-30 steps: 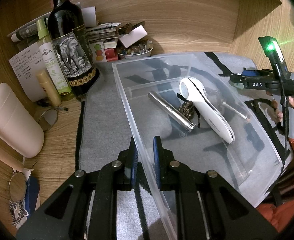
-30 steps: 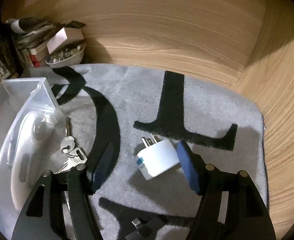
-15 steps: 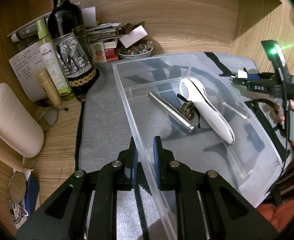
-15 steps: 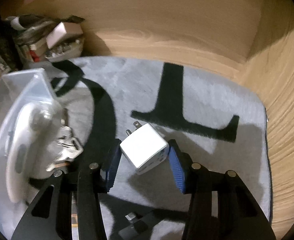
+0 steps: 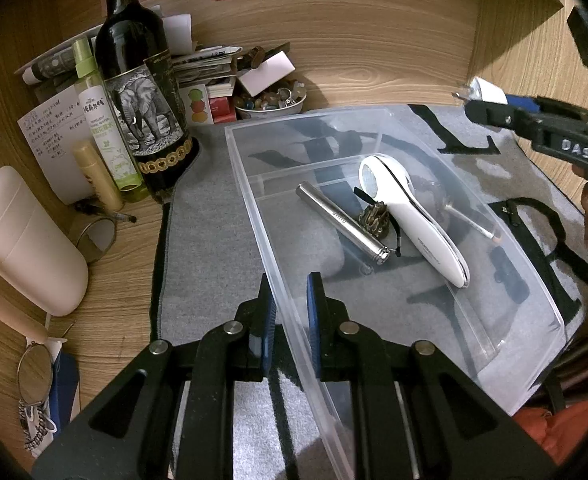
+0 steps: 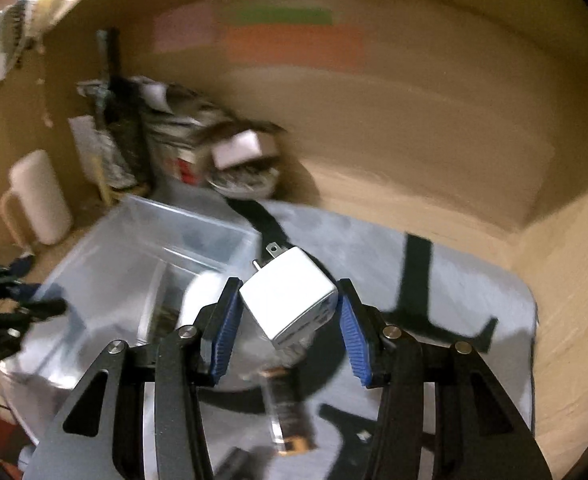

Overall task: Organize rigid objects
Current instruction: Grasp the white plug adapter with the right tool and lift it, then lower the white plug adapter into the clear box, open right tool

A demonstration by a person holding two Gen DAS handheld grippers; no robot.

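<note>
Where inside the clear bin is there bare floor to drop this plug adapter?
In the clear bin, the near right end below the white handheld device is bare, and so is the far compartment behind the divider. The middle is crowded: metal tube, keys, device.

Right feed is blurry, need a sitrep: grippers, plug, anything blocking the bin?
Left gripper shut on clear bin wall. Right gripper shut on white plug adapter, clear of the mat. Bin holds white handheld device, metal tube; room left.
</note>
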